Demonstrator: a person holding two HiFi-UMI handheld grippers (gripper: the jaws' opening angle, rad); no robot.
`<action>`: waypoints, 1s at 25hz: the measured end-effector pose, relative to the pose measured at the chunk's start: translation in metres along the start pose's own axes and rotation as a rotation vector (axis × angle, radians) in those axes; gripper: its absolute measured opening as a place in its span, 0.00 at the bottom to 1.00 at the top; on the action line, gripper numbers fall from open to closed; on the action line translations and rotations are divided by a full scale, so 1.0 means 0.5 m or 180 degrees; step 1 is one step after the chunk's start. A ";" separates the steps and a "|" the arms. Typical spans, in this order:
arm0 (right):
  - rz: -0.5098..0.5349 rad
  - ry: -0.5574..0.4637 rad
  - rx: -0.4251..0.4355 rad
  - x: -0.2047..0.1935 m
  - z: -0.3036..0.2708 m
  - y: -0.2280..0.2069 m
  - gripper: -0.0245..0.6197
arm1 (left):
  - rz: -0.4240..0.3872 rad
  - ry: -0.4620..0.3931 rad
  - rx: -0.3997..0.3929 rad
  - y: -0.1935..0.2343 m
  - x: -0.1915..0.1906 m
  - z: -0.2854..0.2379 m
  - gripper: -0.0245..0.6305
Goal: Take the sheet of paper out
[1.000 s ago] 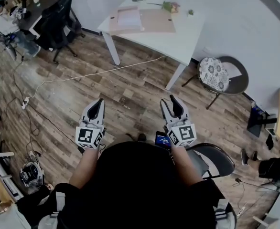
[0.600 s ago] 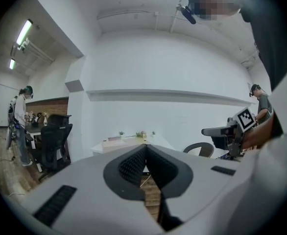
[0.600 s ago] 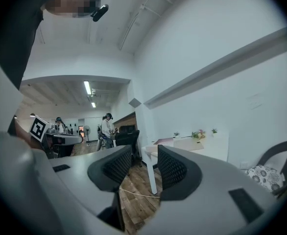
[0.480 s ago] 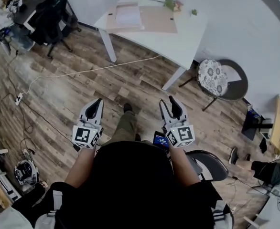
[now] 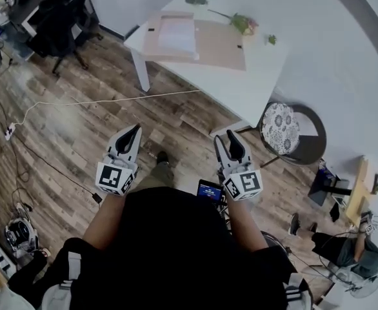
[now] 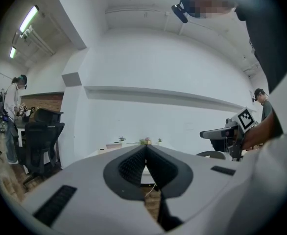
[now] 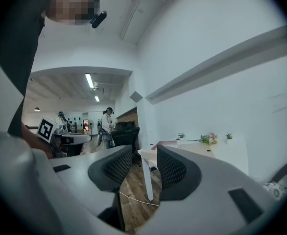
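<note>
The left gripper [image 5: 132, 133] has its dark ribbed jaws pressed together at the tips, with nothing gripped between them. The right gripper [image 5: 231, 137] holds its jaws a moderate gap apart, and only the wood-plank floor [image 7: 135, 195] shows between them. A white rectangular table [image 5: 253, 76] stands well ahead of both pairs of jaws. The pale sheet of paper [image 5: 176, 34] lies on it, far ahead of the left jaws and a little to their right. It rests on what seems to be a flat brown cardboard folder [image 5: 218, 44].
</note>
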State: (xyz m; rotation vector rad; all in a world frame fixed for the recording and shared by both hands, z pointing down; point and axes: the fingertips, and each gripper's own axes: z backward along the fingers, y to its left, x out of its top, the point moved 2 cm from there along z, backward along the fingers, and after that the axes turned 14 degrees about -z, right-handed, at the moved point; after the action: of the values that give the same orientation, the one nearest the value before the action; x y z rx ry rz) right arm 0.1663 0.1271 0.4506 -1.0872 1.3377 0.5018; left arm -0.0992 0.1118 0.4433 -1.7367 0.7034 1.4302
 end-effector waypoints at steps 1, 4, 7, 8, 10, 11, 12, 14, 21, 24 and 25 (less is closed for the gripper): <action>-0.0030 -0.0021 0.0043 0.014 -0.029 -0.004 0.30 | -0.0003 -0.0015 -0.0013 0.021 0.002 -0.021 0.04; -0.0059 -0.0041 0.0112 0.047 -0.107 -0.008 0.30 | 0.0012 -0.0052 -0.0037 0.082 -0.002 -0.070 0.04; -0.0026 -0.0035 0.0139 0.071 -0.172 -0.005 0.30 | 0.0043 -0.0114 -0.0040 0.138 -0.011 -0.106 0.04; -0.0041 -0.0048 0.0146 0.078 -0.187 -0.006 0.30 | 0.0041 -0.0123 -0.0044 0.151 -0.017 -0.116 0.04; -0.0130 -0.0139 0.0143 0.091 -0.208 -0.014 0.28 | 0.0051 -0.0116 -0.0060 0.175 -0.030 -0.137 0.04; -0.0156 -0.0201 0.0125 0.099 -0.214 -0.019 0.25 | 0.0068 -0.0112 -0.0070 0.187 -0.035 -0.148 0.04; -0.0147 -0.0252 0.0100 0.106 -0.219 -0.025 0.23 | 0.0088 -0.0115 -0.0077 0.197 -0.038 -0.159 0.04; -0.0089 -0.0296 0.0059 0.119 -0.227 -0.032 0.22 | 0.0114 -0.0118 -0.0076 0.211 -0.044 -0.173 0.04; 0.0064 -0.0161 0.0189 0.138 -0.332 -0.052 0.27 | 0.0248 -0.0036 0.0076 0.267 -0.088 -0.229 0.04; 0.0022 -0.0157 0.0266 0.140 -0.394 -0.073 0.28 | 0.0241 -0.0010 0.0117 0.291 -0.091 -0.251 0.04; -0.0001 -0.0155 0.0291 0.140 -0.419 -0.082 0.28 | 0.0231 0.0000 0.0126 0.302 -0.092 -0.261 0.04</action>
State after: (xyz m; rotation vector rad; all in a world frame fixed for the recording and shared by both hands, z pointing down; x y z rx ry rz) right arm 0.1069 -0.0882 0.4259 -0.9943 1.3055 0.4597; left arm -0.1586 -0.0831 0.4665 -1.6961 0.7967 1.4556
